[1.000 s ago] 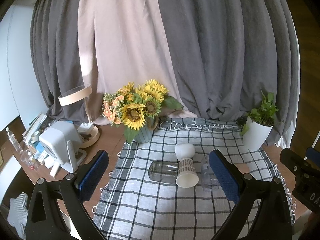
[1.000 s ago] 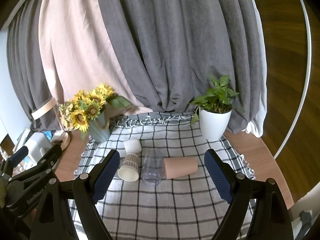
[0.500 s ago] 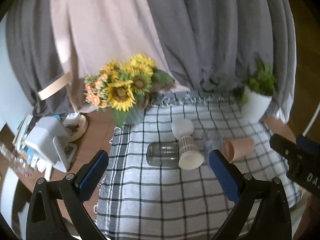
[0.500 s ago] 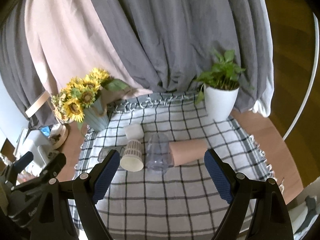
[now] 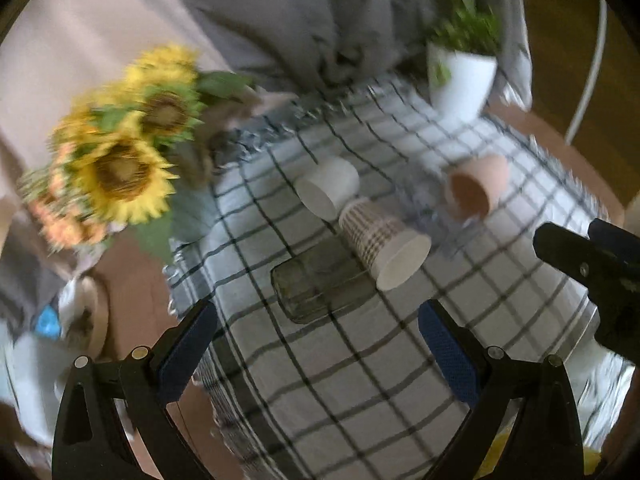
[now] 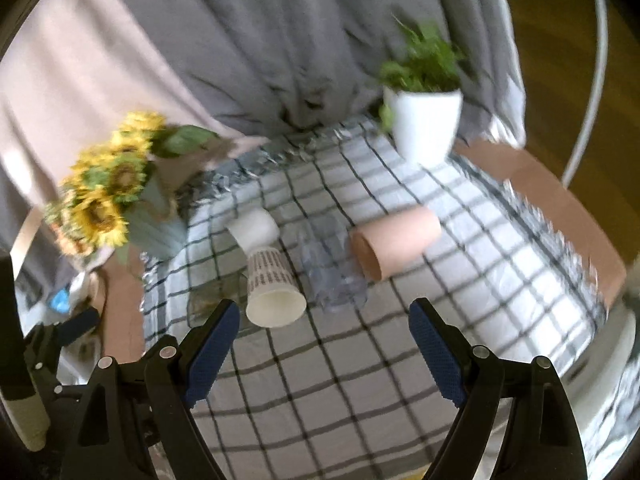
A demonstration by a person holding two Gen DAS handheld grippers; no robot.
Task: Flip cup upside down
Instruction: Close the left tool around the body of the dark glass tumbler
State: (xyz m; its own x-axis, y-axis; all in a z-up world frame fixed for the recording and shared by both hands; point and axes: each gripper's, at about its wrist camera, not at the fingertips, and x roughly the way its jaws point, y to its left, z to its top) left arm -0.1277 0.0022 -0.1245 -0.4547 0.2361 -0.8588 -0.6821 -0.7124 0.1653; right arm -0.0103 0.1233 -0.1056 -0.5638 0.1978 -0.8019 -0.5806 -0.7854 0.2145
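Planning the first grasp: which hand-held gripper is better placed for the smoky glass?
Left hand-held gripper: open, smoky glass lies just ahead. Right faces the patterned paper cup.

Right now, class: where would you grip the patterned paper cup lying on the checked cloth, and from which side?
Probably across the mid-body of the patterned paper cup, coming from above. It lies on its side, open mouth towards the camera, so its curved walls suit the open right hand-held gripper.
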